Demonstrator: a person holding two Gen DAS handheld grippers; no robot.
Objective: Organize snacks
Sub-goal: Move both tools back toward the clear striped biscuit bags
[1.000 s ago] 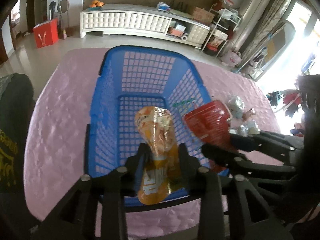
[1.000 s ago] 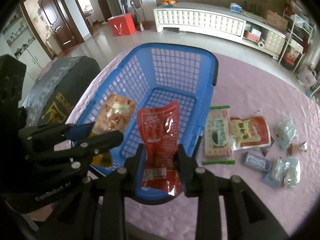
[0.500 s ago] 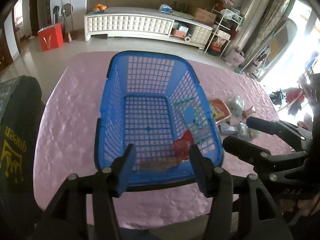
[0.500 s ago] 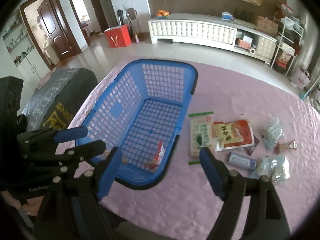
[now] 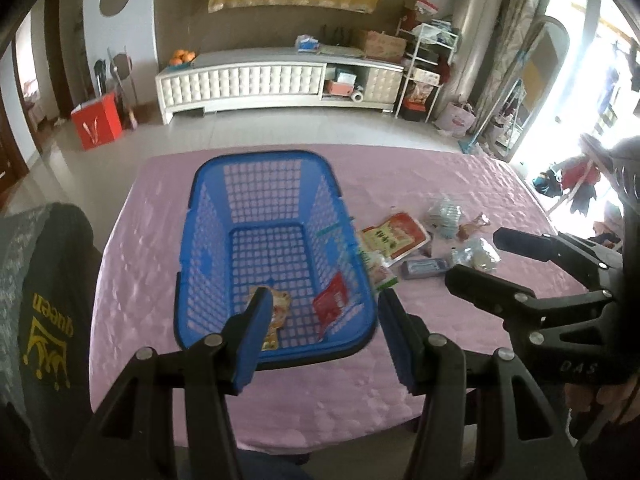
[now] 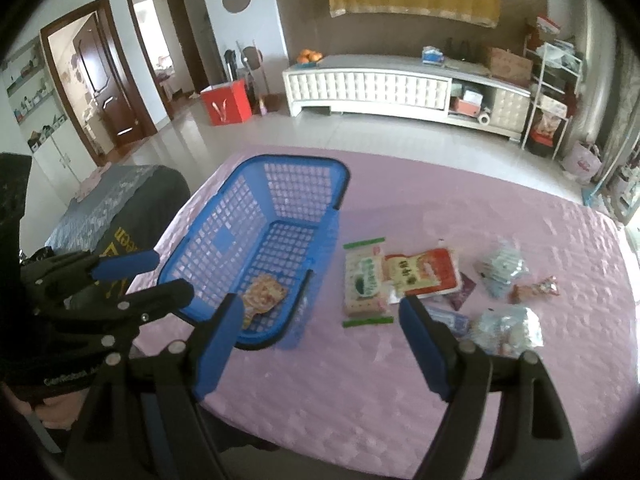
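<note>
Left wrist view: "queen" reads upside-down on a dark cover (image 5: 52, 312); both grippers' fingers spread wide, empty.

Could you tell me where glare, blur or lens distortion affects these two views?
Left wrist: the window at right is blown out, the blue basket slightly smeared, and edges bend. Right wrist: softer overall, the small packets blurred, and dark fisheye corners.

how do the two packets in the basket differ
The orange snack packet lies flat on the blue basket floor, near its left side; the red snack packet leans tilted against the right wall. The orange one bears a printed picture; the red one looks mostly plain. Both sit at the near end.
</note>
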